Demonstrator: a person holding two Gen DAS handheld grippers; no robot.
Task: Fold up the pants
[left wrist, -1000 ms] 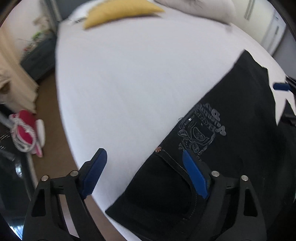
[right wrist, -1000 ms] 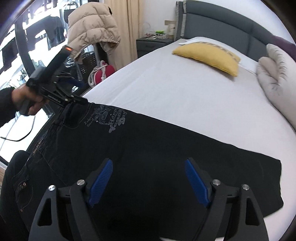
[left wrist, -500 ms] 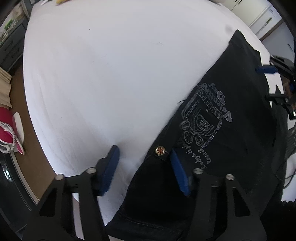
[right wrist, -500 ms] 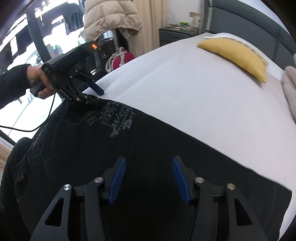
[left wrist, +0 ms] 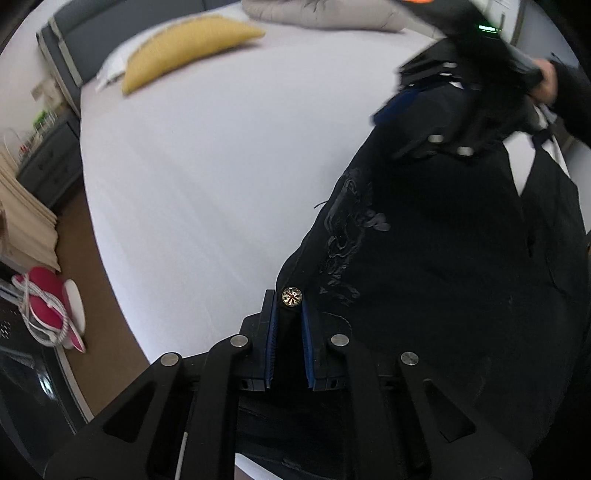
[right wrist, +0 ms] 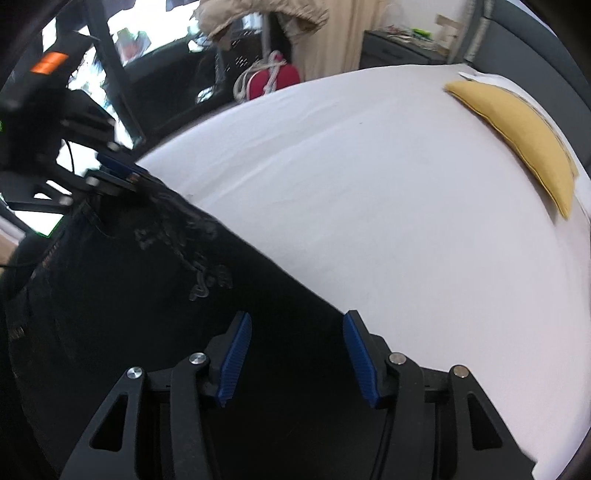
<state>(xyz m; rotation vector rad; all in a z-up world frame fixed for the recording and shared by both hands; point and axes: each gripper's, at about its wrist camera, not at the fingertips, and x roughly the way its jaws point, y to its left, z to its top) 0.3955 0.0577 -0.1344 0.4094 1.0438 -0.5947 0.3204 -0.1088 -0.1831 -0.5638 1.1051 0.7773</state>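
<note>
One pair of black pants (left wrist: 443, 288) lies on the bed (left wrist: 221, 177). Two tools: the left tool (left wrist: 287, 317) is closing on the pants' edge; the right tool (right wrist: 297, 354) hovers half wide. One yellow pillow (right wrist: 517, 136).

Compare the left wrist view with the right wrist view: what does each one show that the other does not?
Only the left wrist view shows the round metal rivet on the black denim pants, the grey pillow, and the left hand-held gripper closing on the pants' edge.

Only the right wrist view shows the beige padded jacket and the right hand-held gripper with the fabric between its parted pads.

Both share the pants, the white bed sheet and the yellow cushion.
</note>
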